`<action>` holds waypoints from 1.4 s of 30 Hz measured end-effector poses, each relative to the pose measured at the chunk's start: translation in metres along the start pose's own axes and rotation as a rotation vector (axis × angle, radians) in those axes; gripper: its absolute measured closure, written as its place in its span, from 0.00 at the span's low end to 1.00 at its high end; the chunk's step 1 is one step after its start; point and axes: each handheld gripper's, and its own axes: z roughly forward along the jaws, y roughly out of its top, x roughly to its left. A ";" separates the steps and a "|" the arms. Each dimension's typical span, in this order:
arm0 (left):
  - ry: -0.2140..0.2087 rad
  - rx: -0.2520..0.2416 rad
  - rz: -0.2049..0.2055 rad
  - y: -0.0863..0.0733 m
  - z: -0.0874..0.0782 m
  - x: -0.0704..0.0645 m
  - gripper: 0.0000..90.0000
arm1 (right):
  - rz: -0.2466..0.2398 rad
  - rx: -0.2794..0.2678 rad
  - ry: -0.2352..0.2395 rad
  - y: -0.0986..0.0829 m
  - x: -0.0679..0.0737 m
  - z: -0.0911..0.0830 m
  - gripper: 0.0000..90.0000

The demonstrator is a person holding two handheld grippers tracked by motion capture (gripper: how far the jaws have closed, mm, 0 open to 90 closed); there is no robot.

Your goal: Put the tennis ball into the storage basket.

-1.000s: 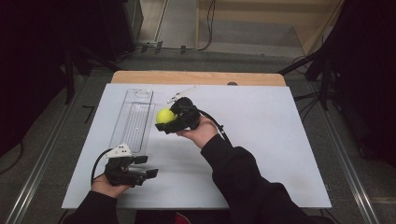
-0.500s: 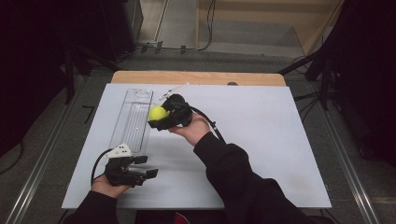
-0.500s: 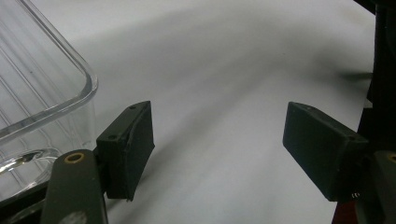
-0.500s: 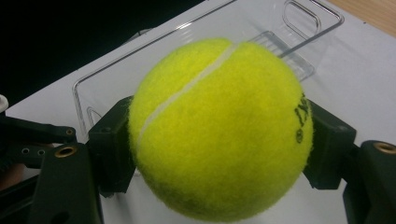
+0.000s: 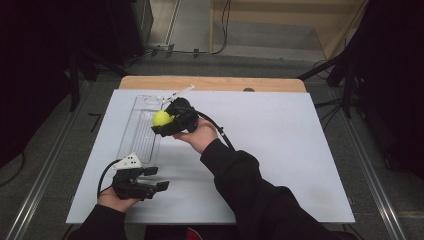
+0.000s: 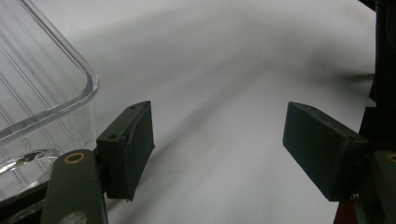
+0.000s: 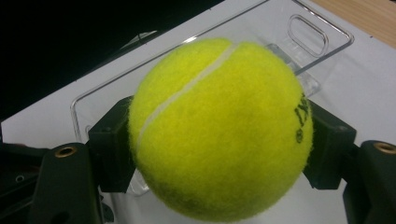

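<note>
Reaching forward, the right gripper (image 5: 162,121) clamps the tennis ball (image 5: 161,118) above the clear tray (image 5: 141,131); left gripper (image 5: 152,179) fingers rest apart.

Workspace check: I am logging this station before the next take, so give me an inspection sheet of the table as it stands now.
Surface: white table top, wooden strip along the far edge.
Job's things: tennis ball held above the clear plastic tray, which lies at the left of the table.
Clutter: nothing seen.
Grippers: right gripper shut on the tennis ball, one finger on each side; left gripper open, holding nothing, low at the near left beside the tray's corner.
Cables: black cable trails from the right gripper along the sleeve; another loops from the left gripper.
Surroundings: dark stands and floor cables behind the table, metal rails at both sides.
</note>
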 end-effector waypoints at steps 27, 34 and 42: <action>-0.006 -0.003 -0.004 0.000 0.000 0.000 0.28 | 0.015 0.003 0.038 0.020 0.004 0.031 0.27; -0.003 0.003 0.002 0.000 0.000 0.000 0.28 | 0.009 0.008 0.046 0.024 0.009 0.039 0.27; -0.003 0.005 0.007 0.000 0.000 0.000 0.28 | 0.021 0.001 0.051 0.025 0.011 0.048 0.27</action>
